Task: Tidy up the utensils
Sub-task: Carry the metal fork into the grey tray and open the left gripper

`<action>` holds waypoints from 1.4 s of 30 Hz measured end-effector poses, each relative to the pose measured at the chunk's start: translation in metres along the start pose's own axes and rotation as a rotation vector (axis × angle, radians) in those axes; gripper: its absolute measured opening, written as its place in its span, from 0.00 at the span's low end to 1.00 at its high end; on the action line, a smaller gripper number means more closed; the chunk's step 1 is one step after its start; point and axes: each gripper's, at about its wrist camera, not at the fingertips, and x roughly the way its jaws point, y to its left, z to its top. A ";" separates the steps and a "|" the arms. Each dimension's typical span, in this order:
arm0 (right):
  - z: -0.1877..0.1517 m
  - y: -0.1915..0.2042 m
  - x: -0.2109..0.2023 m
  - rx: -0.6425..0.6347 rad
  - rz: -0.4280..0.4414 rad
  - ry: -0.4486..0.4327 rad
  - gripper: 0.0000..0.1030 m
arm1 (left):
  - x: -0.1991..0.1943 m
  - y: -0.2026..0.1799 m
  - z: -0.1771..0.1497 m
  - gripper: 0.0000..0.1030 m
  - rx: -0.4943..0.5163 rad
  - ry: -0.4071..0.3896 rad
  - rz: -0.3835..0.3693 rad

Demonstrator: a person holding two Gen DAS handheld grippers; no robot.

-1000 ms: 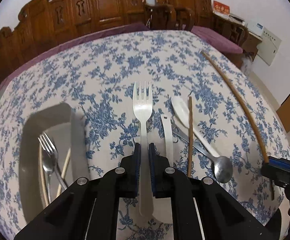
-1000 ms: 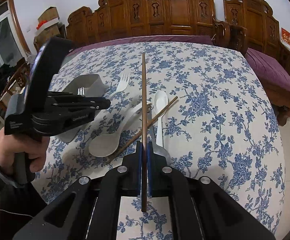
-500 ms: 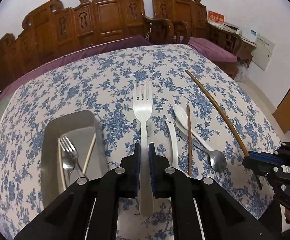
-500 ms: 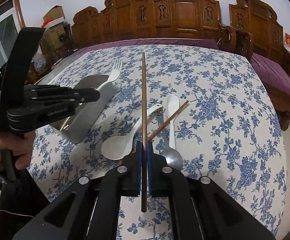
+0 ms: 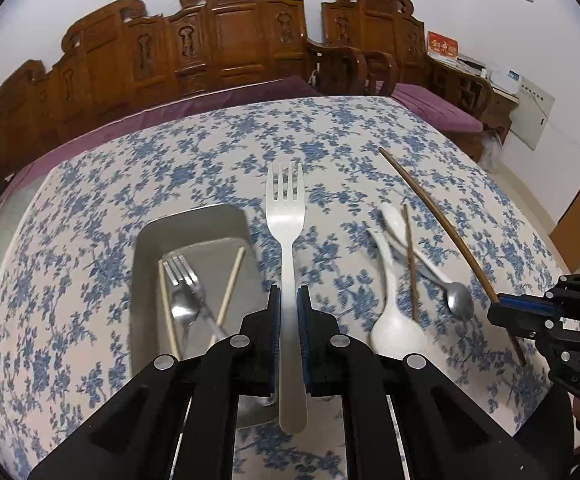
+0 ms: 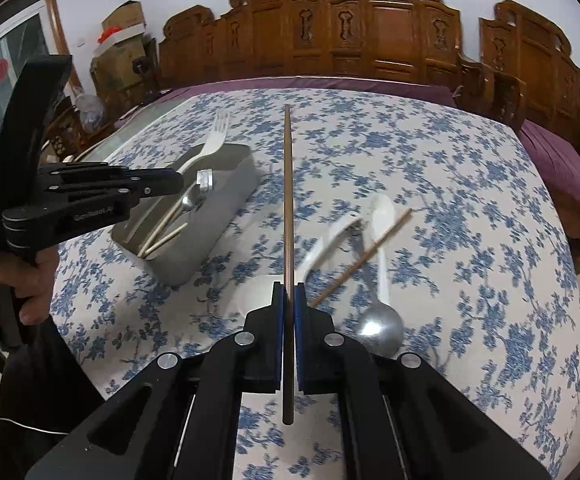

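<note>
My left gripper [image 5: 288, 300] is shut on a white plastic fork [image 5: 285, 216], held above the table just right of the grey tray [image 5: 146, 240]. The tray holds a metal fork [image 5: 182, 276], a metal spoon and pale chopsticks [image 5: 232, 280]. My right gripper [image 6: 288, 294] is shut on a dark brown chopstick [image 6: 288, 200], held in the air over the table. On the cloth lie a large white spoon [image 5: 393, 320], a small white spoon [image 5: 395, 220], a metal spoon [image 5: 459, 300] and a brown chopstick [image 5: 409, 264]. The tray also shows in the right wrist view [image 6: 226, 200].
The table has a blue floral cloth [image 5: 170, 168]. Carved wooden chairs [image 5: 226, 40] stand behind it. The left gripper and hand [image 6: 70, 200] sit at the left of the right wrist view, over the tray's near end.
Both grippers have lifted with their utensils. The left gripper has moved left, so the tray now lies closer beneath and beside the white fork.
</note>
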 end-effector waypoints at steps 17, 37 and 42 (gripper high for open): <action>0.023 0.064 0.030 -0.058 0.066 0.011 0.06 | 0.020 0.065 -0.018 0.07 -0.077 0.052 0.050; 0.039 0.077 0.045 -0.028 0.067 0.078 0.06 | 0.058 0.093 -0.021 0.07 -0.166 0.134 -0.006; 0.051 0.075 0.048 -0.014 0.071 0.095 0.06 | 0.065 0.099 -0.019 0.07 -0.159 0.145 -0.011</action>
